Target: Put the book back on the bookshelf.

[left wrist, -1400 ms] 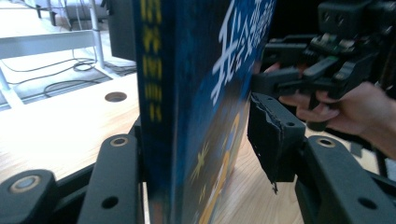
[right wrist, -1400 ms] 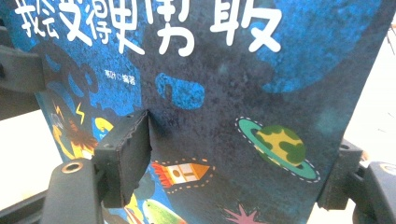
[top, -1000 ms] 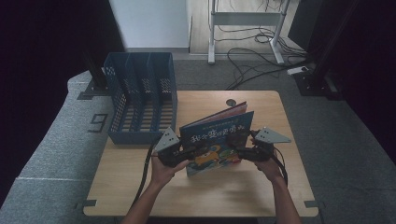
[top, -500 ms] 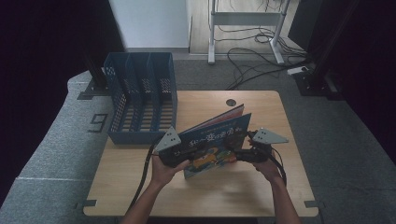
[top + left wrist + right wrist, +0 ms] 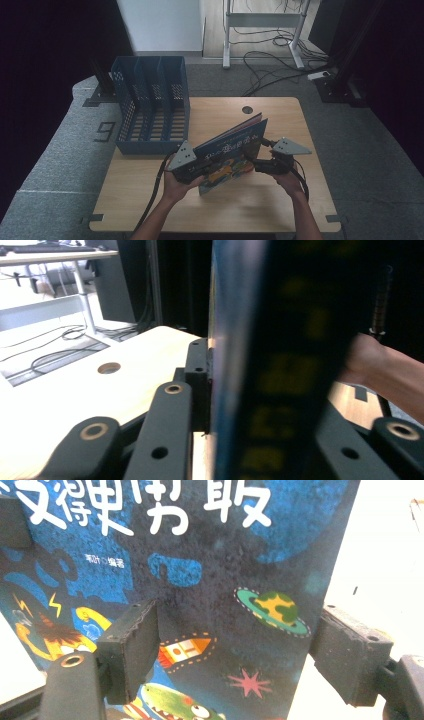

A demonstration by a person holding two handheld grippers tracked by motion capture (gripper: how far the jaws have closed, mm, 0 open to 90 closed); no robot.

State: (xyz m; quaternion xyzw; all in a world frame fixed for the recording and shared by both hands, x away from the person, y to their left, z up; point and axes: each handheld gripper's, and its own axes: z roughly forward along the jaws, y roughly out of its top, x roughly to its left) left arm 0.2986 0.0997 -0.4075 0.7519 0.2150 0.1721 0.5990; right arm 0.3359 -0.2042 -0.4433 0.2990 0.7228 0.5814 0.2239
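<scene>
A picture book (image 5: pixel 232 150) with a blue cartoon cover is held tilted on edge above the wooden table (image 5: pixel 280 200). My left gripper (image 5: pixel 202 167) is at its lower left end. In the left gripper view the book (image 5: pixel 280 365) stands edge-on between the jaws and one pad (image 5: pixel 200 382) presses on its cover. These jaws have just been closing on the book. My right gripper (image 5: pixel 255 164) is at the book's right end. In the right gripper view its jaws (image 5: pixel 240 652) stand wide apart in front of the flat cover (image 5: pixel 225 555), without pinching it.
A blue file holder (image 5: pixel 150 105) with several upright slots stands at the table's back left. A round cable hole (image 5: pixel 247 109) sits near the back edge. Cables (image 5: pixel 270 55) and a desk frame lie on the floor beyond.
</scene>
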